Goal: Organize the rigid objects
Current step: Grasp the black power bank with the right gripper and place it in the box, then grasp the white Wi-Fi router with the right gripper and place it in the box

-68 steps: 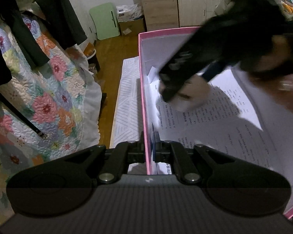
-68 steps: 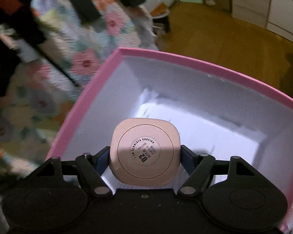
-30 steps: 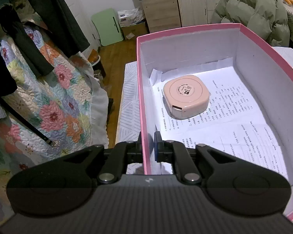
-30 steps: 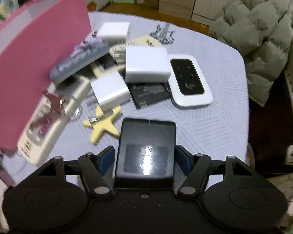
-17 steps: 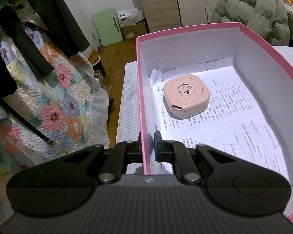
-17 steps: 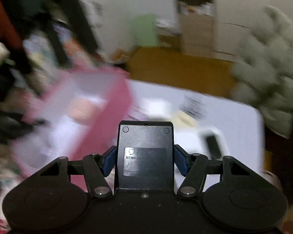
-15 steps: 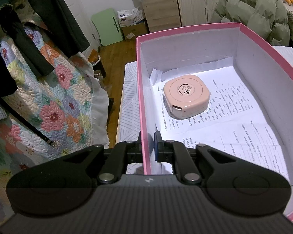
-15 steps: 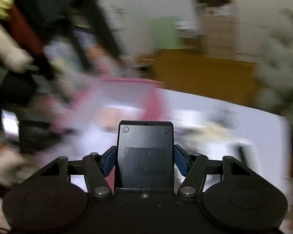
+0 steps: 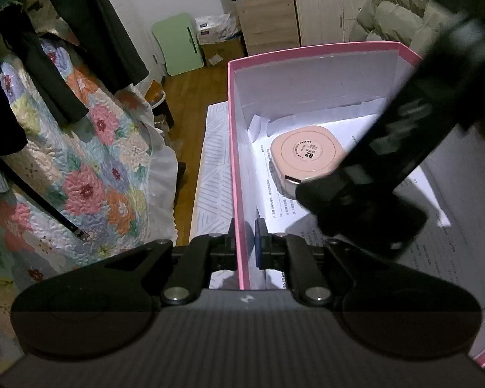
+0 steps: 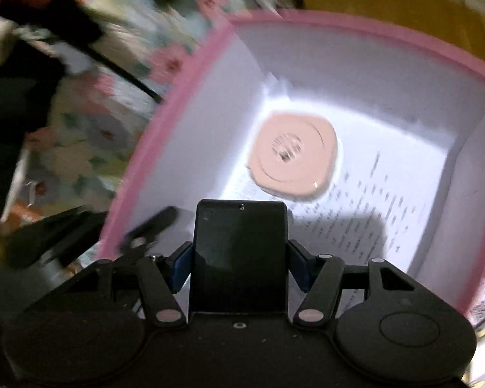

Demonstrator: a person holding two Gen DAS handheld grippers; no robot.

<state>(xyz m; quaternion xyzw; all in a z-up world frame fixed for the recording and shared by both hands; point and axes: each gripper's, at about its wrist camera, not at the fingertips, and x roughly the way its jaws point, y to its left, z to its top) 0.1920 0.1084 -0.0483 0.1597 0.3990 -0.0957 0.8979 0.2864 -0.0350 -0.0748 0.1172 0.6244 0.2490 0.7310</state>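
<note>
Left wrist view: the left tool (image 9: 244,242) is clamped on the pink box's (image 9: 310,50) near wall; a peach case (image 9: 307,158) lies inside on printed paper (image 9: 443,255).

Right wrist view: the right tool (image 10: 239,263) grips a black device (image 10: 239,258), probably a battery pack, above the box (image 10: 177,116), near the peach case (image 10: 292,158).

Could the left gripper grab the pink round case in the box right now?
Probably not. The left gripper is shut on the pink box wall, steadying it, so it isn't free. The right gripper with its black device also hangs beside the pink case.
</note>
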